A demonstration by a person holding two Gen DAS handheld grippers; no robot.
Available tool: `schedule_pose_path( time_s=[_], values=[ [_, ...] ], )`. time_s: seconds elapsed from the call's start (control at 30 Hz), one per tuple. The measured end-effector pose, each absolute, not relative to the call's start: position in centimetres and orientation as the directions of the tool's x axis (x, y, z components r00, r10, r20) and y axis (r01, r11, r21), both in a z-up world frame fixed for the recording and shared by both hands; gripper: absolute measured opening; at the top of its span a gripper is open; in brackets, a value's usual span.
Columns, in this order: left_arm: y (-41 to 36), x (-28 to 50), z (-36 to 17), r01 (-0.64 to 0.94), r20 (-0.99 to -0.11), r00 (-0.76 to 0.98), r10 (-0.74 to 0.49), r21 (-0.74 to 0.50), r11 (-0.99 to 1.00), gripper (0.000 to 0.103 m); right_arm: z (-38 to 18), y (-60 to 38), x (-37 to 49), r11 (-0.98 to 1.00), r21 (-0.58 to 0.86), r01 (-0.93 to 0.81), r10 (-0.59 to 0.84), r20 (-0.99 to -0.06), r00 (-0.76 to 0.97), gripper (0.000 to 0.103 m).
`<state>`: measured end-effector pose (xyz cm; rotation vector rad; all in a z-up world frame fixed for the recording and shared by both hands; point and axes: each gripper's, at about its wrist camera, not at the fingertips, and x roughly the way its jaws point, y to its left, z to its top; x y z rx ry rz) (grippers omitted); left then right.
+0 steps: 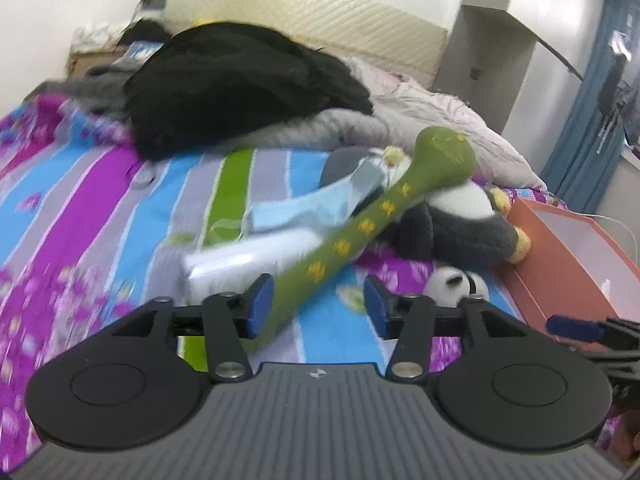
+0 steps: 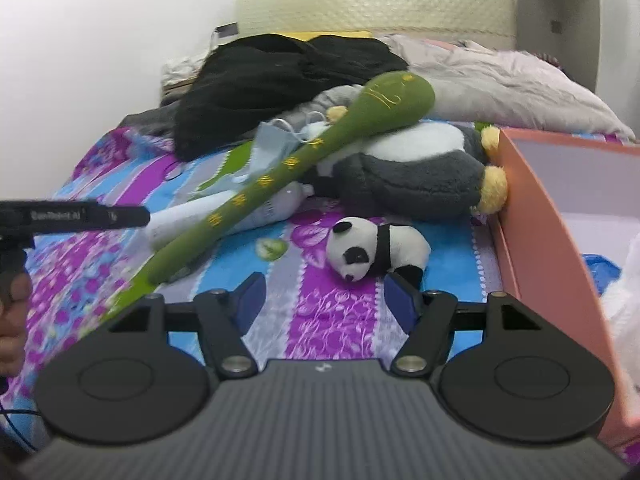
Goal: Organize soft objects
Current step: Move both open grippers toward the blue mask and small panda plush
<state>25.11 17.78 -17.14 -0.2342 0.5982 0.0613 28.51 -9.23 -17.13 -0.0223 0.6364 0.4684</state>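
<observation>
A long green plush club (image 1: 360,232) with yellow marks lies slanted across the bed; its handle end runs between my left gripper's (image 1: 318,306) open fingers, against the left pad (image 1: 260,304). It also shows in the right wrist view (image 2: 280,176). A small panda plush (image 2: 376,250) lies just beyond my right gripper (image 2: 324,300), which is open and empty. A large grey and white penguin plush (image 2: 408,176) lies behind it against the orange box (image 2: 532,208). A white soft roll (image 1: 240,260) and a light blue cloth (image 1: 312,208) lie under the club.
A black garment (image 1: 240,84) and a pale quilt (image 2: 500,84) are heaped near the headboard. The orange box stands at the bed's right side and holds blue and white items (image 2: 616,280). The bedsheet (image 1: 80,200) is striped purple and blue.
</observation>
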Motion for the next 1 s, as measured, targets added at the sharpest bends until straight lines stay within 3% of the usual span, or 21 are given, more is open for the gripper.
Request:
schedule_pose_path(
  time_s=[0.23, 0.67, 0.83, 0.9, 1.0],
  values=[
    [16.8, 32.0, -17.4, -0.056, -0.532, 0.847, -0.026, -0.138, 0.989, 0.064, -18.6, -7.2, 32.2, 0.918, 0.132, -0.375, 0.379, -0.57, 0.729, 0.068],
    [17.9, 39.9, -20.4, -0.082, -0.558, 0.829, -0.034, -0.181, 0.98, 0.062, -21.7, -3.9, 35.4, 0.957, 0.073, -0.279, 0.262, -0.624, 0.736, 0.067],
    [18.2, 42.0, -21.8, -0.083, -0.589, 0.807, -0.05, -0.196, 0.977, 0.047, -22.4, -3.8, 36.3, 0.968, 0.08, -0.239, 0.234, -0.642, 0.731, 0.062],
    [18.2, 42.4, -22.2, -0.08, -0.595, 0.801, -0.06, -0.205, 0.975, 0.035, -22.6, -3.8, 36.6, 0.97, 0.079, -0.23, 0.226, -0.644, 0.731, 0.061],
    [18.1, 42.6, -22.5, -0.086, -0.594, 0.802, -0.064, -0.222, 0.971, 0.018, -22.4, -3.9, 36.6, 0.969, 0.075, -0.237, 0.229, -0.641, 0.732, 0.052]
  ],
)
